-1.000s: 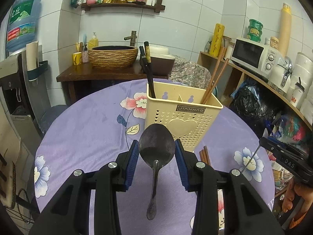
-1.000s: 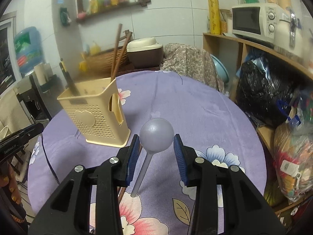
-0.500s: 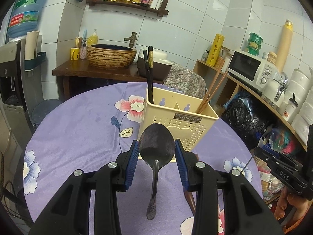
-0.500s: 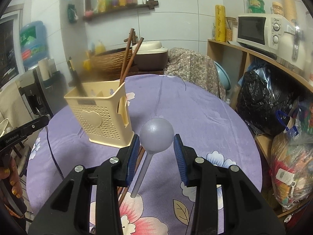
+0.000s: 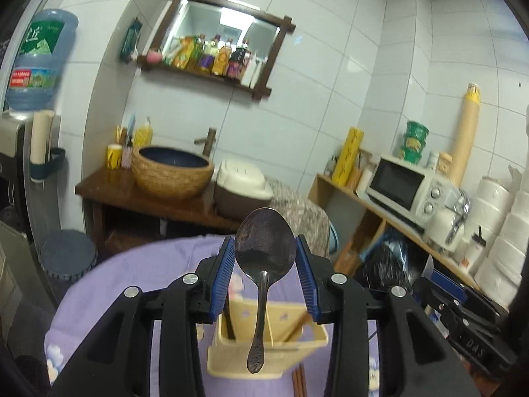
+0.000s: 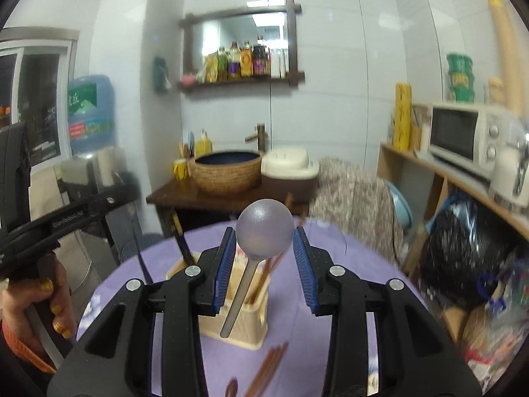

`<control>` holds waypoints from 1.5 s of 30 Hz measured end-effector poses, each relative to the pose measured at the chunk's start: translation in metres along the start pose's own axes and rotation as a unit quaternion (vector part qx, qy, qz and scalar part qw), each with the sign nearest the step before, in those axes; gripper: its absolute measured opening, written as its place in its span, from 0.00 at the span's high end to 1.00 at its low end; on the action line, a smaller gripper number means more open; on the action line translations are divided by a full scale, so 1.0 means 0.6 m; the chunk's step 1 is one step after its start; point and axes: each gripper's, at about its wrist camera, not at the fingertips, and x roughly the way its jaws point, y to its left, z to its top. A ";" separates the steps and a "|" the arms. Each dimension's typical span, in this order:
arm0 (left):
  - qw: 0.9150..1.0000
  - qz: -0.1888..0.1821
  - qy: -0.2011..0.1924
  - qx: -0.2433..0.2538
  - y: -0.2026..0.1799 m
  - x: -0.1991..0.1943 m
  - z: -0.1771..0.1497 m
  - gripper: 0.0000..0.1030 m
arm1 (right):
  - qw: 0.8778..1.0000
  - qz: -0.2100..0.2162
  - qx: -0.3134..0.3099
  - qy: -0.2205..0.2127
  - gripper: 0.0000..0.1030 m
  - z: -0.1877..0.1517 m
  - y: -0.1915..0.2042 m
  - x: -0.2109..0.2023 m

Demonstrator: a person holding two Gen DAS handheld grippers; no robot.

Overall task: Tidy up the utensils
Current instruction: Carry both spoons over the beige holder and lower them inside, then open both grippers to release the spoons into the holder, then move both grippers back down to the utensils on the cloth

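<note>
Both grippers risen, cream perforated plastic caddy (image 5: 267, 347) now lower-centre; left gripper (image 5: 264, 261) clamps dark steel spoon (image 5: 264, 248) by bowl (rigid, slippery); right gripper (image 6: 264, 251) clamps grey matte spoon (image 6: 264, 228) likewise.

Cream utensil holder (image 5: 231, 360): upper part hidden behind left gripper (image 5: 264, 276) and the dark metal spoon (image 5: 263, 254) in left view; in right view the grey spoon (image 6: 264, 230) and right gripper (image 6: 264, 264) cover most of it. Compartment contents can't be told. Loose brown chopsticks (image 6: 269, 362) on surface (image 6: 363, 258): blurred, cut by bottom edge. Shelf bottles (image 6: 241, 63): labels too small to read.
</note>
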 end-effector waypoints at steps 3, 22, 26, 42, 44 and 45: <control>1.000 0.018 -0.020 0.010 -0.014 0.036 0.012 0.63 | 0.999 -0.022 -0.022 -0.011 0.64 0.017 0.023 0.034; 0.998 0.028 0.047 0.007 0.041 0.097 -0.105 0.63 | 0.996 -0.022 -0.025 0.078 0.64 -0.114 0.019 0.132; 0.997 0.028 0.068 0.011 0.044 0.106 -0.120 0.63 | 0.995 -0.015 -0.030 0.097 0.64 -0.137 0.024 0.145; 0.997 0.019 0.071 0.013 0.048 0.075 -0.131 0.39 | 0.996 -0.014 -0.009 0.091 0.52 -0.164 0.008 0.132; 0.998 0.022 0.061 0.017 0.046 0.059 -0.129 0.35 | 0.996 -0.014 -0.004 0.088 0.52 -0.165 0.005 0.116; 0.998 0.027 0.058 0.018 0.047 0.046 -0.129 0.32 | 0.996 -0.010 -0.001 0.088 0.52 -0.166 0.004 0.107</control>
